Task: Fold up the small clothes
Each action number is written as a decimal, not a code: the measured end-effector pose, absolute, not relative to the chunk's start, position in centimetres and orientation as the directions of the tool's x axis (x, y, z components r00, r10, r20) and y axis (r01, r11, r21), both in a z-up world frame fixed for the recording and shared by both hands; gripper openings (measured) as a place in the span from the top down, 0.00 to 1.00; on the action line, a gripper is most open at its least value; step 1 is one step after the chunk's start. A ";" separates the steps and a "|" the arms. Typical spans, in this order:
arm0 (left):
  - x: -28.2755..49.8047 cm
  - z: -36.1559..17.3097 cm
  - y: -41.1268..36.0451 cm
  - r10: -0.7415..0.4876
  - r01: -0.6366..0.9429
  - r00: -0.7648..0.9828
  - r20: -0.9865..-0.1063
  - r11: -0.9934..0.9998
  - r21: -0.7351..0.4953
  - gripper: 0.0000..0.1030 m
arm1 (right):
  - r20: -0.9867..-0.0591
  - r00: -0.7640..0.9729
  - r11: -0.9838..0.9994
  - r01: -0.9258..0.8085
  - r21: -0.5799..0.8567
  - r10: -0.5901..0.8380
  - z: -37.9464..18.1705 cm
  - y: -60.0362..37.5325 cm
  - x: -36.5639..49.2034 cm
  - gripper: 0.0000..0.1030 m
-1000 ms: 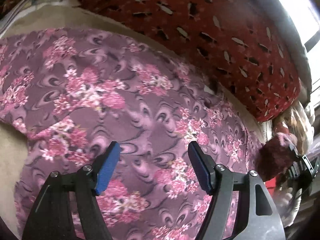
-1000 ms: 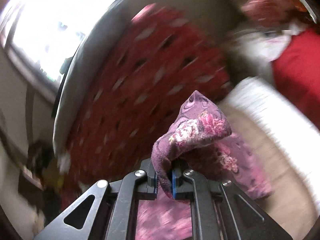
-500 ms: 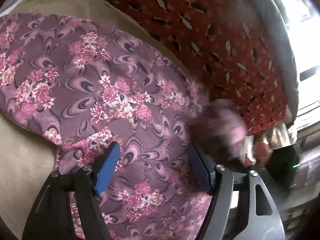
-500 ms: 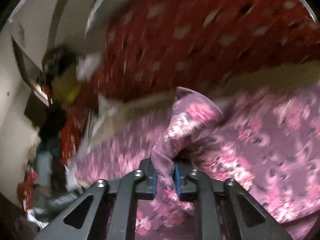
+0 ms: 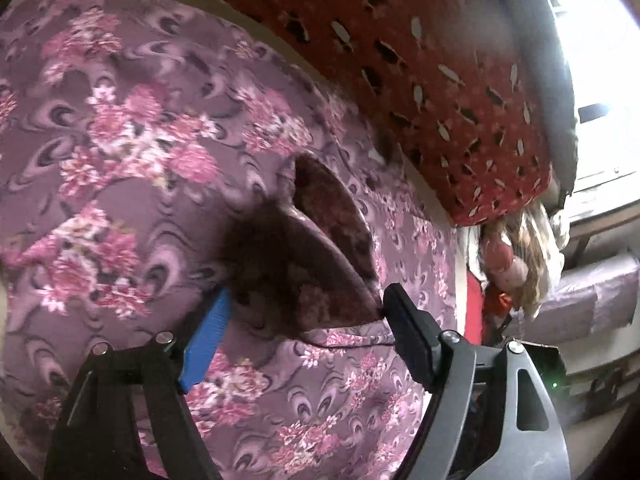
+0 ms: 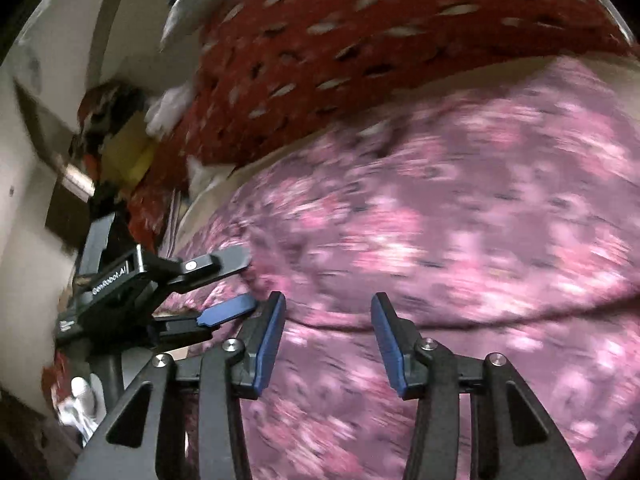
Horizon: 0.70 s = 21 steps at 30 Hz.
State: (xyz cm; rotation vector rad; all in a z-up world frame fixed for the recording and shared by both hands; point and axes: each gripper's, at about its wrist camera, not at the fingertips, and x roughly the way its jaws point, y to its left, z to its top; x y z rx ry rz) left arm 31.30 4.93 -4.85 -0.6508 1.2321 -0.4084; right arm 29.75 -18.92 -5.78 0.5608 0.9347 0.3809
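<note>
In the left wrist view, the left gripper is spreading its jaws wider above the purple floral garment, which is lying on a beige surface beside a red patterned cushion, with a raised, blurred fold of the cloth sitting between the pads, contact unclear. In the right wrist view, the right gripper is opening too, pads clear of the blurred garment underneath, while the left gripper is showing at the left over the cloth's edge.

Red patterned cushion above tan bedsheet; bright window at right.
</note>
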 end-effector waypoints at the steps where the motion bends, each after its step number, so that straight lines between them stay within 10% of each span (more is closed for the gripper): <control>1: 31.2 -4.8 4.4 -0.606 -0.050 0.289 -0.742 0.764 -0.643 0.25 | -0.642 0.554 0.789 -0.044 0.612 0.529 -5.9 -20.4 29.1 0.54; 10: 31.3 -4.5 3.0 -0.437 -0.076 0.351 -0.828 0.868 -0.491 0.25 | -0.605 0.632 0.729 0.092 0.678 0.484 -6.9 -28.3 25.9 0.53; 13: 31.4 -3.6 4.3 -0.416 -0.083 0.452 -0.789 0.861 -0.502 0.88 | -0.576 0.678 0.707 0.117 0.697 0.457 -6.5 -30.2 25.2 0.53; 14: 31.5 -3.3 4.7 -0.413 -0.082 0.464 -0.784 0.861 -0.502 0.95 | -0.571 0.691 0.704 0.126 0.699 0.443 -6.3 -30.9 24.9 0.53; 21: 31.7 -1.7 10.7 -0.297 -0.195 0.597 -0.745 0.847 -0.495 0.95 | -0.559 0.777 0.685 0.240 0.688 0.290 -5.0 -36.3 24.7 0.49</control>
